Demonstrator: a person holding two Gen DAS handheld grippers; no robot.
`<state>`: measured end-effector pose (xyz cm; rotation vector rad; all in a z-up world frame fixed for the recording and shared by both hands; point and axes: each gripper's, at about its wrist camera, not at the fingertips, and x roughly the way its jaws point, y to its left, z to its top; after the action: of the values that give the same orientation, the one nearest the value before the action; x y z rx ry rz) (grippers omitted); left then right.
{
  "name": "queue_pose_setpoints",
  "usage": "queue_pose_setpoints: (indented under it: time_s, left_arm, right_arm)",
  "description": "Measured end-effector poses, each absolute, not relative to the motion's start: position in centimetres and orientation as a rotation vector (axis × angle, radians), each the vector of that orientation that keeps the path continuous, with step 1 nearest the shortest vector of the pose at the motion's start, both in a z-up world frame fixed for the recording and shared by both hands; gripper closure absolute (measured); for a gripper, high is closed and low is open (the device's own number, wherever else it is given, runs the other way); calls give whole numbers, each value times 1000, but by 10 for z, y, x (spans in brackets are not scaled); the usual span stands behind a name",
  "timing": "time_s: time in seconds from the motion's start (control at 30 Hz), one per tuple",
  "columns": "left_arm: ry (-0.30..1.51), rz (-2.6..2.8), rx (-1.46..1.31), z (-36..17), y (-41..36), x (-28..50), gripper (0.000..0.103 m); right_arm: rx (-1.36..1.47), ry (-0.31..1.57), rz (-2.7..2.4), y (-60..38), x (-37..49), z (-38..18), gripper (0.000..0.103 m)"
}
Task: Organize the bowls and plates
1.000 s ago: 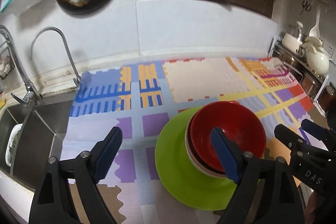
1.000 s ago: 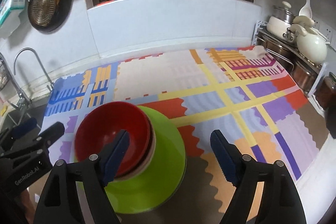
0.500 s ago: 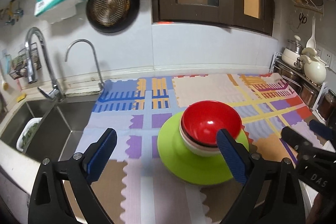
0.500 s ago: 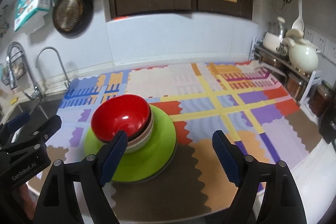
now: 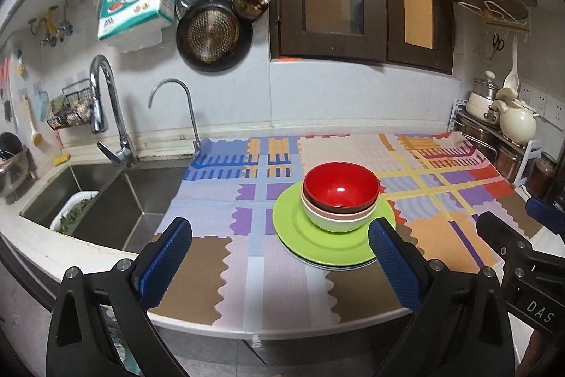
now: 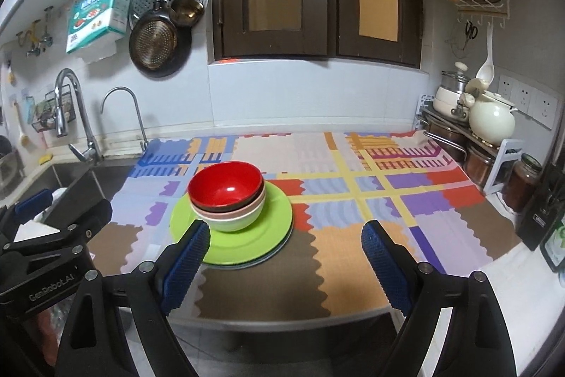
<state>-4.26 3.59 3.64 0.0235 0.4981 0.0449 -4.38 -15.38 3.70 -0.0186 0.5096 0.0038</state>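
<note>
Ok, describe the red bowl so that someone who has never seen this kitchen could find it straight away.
Start at the patchwork-coloured mat covering the counter to the right of the sink. Toward its front lies a lime-green plate carrying a nest of bowls. The red bowl is the topmost one, glossy red inside, while those beneath it show dark, pink and pale green rims.

The left gripper (image 5: 279,265) and right gripper (image 6: 286,265) tilt downward side by side, jaws spread wide, just opening, nothing between them.
</note>
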Motion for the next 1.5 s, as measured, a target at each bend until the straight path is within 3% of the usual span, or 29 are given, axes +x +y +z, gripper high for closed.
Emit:
queue_pose_setpoints:
  time_s: [0.77,1.5]
  left_arm:
    - [491,21,69,38,59,-118,0]
    - [488,25,57,40,50,-133,0]
  right_arm:
    - [-19,469,-10,-133,-126,40,15]
    - [-33,456,-2,-140,-146,44,15]
